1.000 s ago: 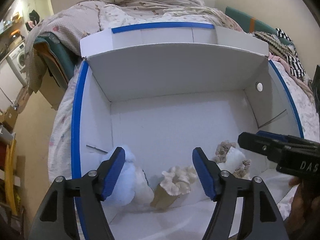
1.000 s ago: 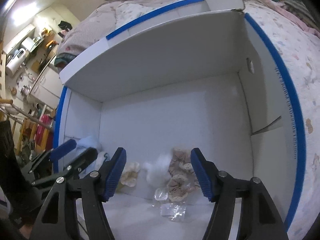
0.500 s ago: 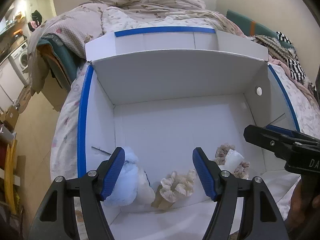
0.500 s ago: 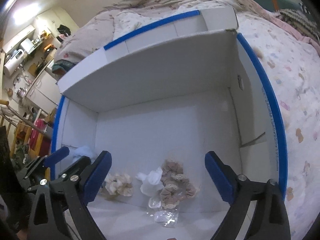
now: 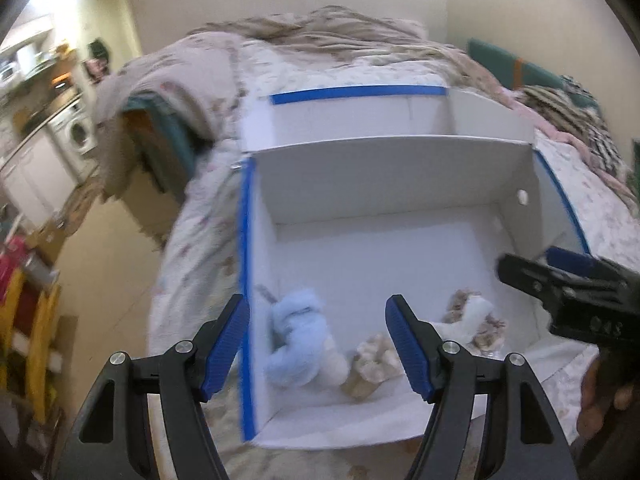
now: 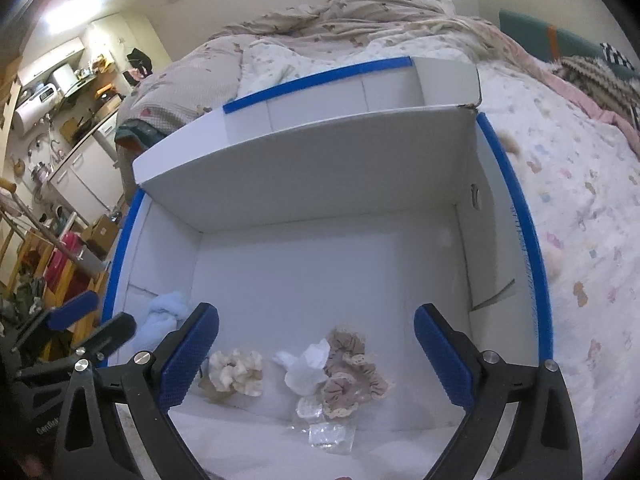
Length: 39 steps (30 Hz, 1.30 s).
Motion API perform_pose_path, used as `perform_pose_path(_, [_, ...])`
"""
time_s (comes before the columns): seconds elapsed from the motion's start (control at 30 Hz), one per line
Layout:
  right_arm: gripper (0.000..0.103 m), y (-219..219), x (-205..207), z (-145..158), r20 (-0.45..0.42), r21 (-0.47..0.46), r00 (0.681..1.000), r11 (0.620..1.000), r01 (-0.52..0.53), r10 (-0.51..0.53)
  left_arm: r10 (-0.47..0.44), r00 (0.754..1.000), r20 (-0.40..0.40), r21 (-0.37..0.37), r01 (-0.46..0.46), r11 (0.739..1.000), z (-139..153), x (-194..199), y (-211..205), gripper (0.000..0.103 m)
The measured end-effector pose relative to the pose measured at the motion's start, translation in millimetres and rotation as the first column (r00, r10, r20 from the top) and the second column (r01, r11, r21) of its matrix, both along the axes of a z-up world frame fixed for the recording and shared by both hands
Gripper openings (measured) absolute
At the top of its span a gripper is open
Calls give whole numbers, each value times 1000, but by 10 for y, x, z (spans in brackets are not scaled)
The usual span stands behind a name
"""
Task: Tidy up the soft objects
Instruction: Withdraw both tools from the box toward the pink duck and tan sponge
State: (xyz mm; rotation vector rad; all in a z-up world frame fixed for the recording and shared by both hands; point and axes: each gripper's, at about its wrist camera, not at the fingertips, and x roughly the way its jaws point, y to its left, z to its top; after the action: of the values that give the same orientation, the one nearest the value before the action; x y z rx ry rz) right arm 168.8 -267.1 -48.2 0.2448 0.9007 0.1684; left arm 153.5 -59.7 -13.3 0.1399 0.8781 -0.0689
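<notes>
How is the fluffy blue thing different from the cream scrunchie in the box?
The fluffy blue thing is pale blue and fuzzy like fur; the cream scrunchie is beige, ruffled fabric. The blue thing sits tucked in the box's left corner against the wall; the scrunchie lies farther right, near the white cloth. The blue thing looks bulkier. Both are soft and lie inside the white box, held by neither gripper.

Cream scrunchie [image 6: 236, 372], pink scrunchies [image 6: 352, 376], blue fluff [image 6: 164, 314], inside white box [image 6: 320, 184]

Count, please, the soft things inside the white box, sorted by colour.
Light blue fluffy item: 1
Cream scrunchie: 1
White cloth piece: 1
Beige-pink scrunchies: at least 2, bunched together
Total: at least 5
</notes>
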Motion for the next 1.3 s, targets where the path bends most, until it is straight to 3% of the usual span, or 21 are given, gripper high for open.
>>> perform_pose_path(0.27, [103, 142, -269, 97, 16, -22, 999, 999, -32, 33, 68, 998, 0, -34, -68, 997, 194, -269, 236, 68])
perform_pose_path(0.5, [103, 174, -574, 159, 28, -11, 998, 998, -58, 58, 96, 995, -9, -47, -97, 994, 186, -496, 372, 68])
perform_pose_path(0.67, [103, 151, -809, 106, -2, 9, 998, 998, -68, 68, 142, 989, 47, -84, -137, 987, 137, -673, 518, 68])
perform_pose_path(1.17, [103, 187, -1019, -18, -39, -35, 995, 995, -90, 89, 125, 985, -116, -37, -130, 991, -396, -722, 593, 68])
perform_pose_path(1.23, [103, 212, -1022, -72, -70, 4, 991, 993, -115, 115, 131, 983, -126, -39, -137, 990, -421, -721, 623, 68])
perform_pose_path(1.3, [103, 247, -1023, -150, -102, -19, 989, 994, -108, 106, 134, 981, -138, -37, -141, 989, -458, -727, 644, 68])
